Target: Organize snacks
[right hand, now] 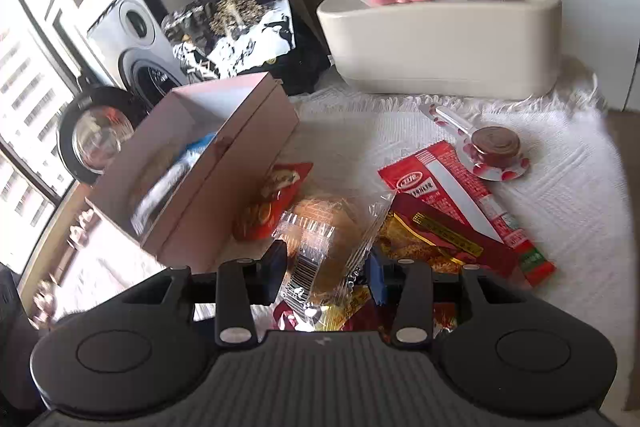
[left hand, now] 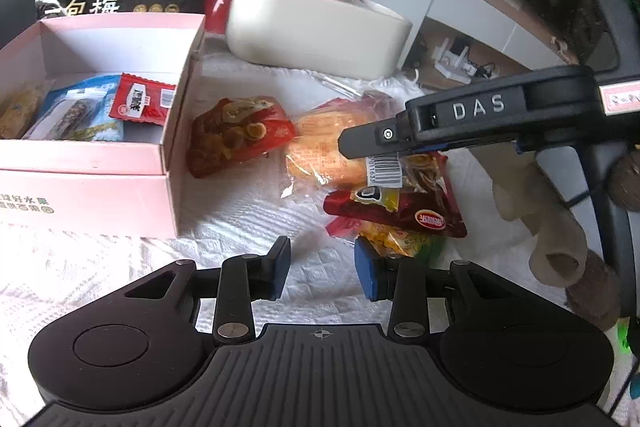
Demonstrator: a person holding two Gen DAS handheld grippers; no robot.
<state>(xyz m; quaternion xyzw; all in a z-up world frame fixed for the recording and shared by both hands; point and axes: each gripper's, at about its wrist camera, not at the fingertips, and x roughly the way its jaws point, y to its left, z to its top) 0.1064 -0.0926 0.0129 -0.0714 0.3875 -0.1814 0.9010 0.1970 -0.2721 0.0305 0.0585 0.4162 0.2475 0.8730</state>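
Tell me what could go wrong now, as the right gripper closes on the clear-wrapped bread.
1. The right gripper pinches only the crinkly clear wrapper of the bread; it may slip or tear.
2. Lifting it may drag the red snack packets lying under it.
3. The pink cardboard box stands close; a swing might knock it.

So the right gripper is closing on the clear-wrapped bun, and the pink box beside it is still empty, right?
Not quite. The pink box already holds several snack packets, as the left wrist view shows. The right gripper does have the clear-wrapped bun between its fingers.
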